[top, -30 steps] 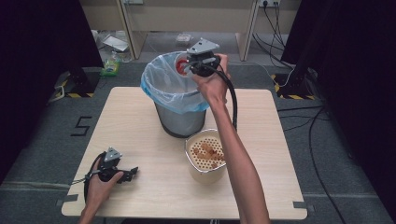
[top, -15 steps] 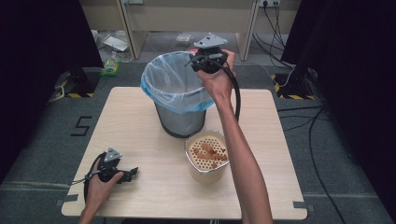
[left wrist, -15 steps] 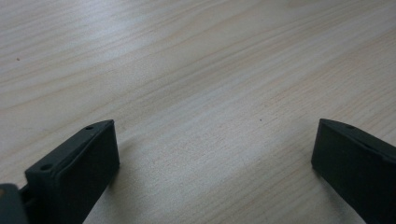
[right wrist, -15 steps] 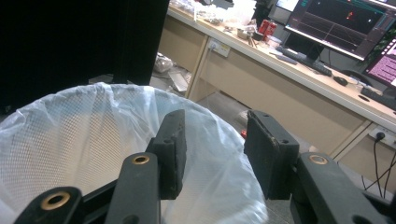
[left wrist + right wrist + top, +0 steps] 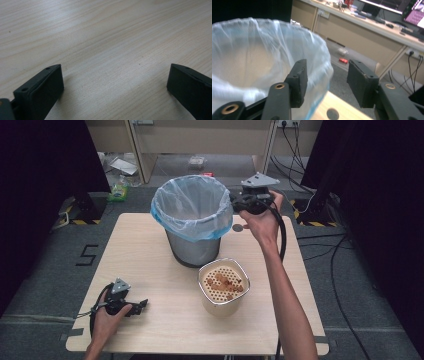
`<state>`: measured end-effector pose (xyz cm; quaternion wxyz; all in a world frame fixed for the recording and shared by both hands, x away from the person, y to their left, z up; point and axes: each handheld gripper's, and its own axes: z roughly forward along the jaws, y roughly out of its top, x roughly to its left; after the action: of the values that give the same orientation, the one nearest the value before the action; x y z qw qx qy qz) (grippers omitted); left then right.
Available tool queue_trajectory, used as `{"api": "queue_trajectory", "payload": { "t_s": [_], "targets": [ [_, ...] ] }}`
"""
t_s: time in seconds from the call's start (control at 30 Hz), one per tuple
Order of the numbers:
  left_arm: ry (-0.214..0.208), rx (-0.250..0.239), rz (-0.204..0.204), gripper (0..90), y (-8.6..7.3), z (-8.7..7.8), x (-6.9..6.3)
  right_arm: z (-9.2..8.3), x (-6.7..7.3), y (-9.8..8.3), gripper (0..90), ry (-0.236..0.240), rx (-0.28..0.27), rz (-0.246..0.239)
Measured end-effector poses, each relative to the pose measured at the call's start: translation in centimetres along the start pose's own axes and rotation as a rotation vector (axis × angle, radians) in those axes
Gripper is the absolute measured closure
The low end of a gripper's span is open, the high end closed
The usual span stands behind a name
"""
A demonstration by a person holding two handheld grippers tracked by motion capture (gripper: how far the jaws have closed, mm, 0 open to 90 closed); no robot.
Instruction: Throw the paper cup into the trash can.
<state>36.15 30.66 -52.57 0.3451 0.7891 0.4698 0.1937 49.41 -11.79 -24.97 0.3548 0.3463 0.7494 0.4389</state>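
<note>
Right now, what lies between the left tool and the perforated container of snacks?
Bare tabletop in the high view: nothing lies between the left tool and the container.

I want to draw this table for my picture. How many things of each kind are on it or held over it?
Bins: 1, the lined trash bin
Bowls: 1, the cream bowl with brown bits
Grippers: 2, left gripper and right gripper
Total: 4

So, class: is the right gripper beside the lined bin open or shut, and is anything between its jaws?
Open. The right gripper has just been opening; its jaws stand apart with nothing between them, beside the bin rim.
</note>
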Motion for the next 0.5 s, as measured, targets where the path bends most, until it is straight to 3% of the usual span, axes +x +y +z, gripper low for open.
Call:
{"api": "queue_trajectory", "payload": {
  "t_s": [0.5],
  "targets": [
    [-0.001,0.0,0.001,0.0,0.0,0.0,0.0,-3.4,-2.3,-8.0,41.2,-0.027,0.059,0.079]
  ]
}}
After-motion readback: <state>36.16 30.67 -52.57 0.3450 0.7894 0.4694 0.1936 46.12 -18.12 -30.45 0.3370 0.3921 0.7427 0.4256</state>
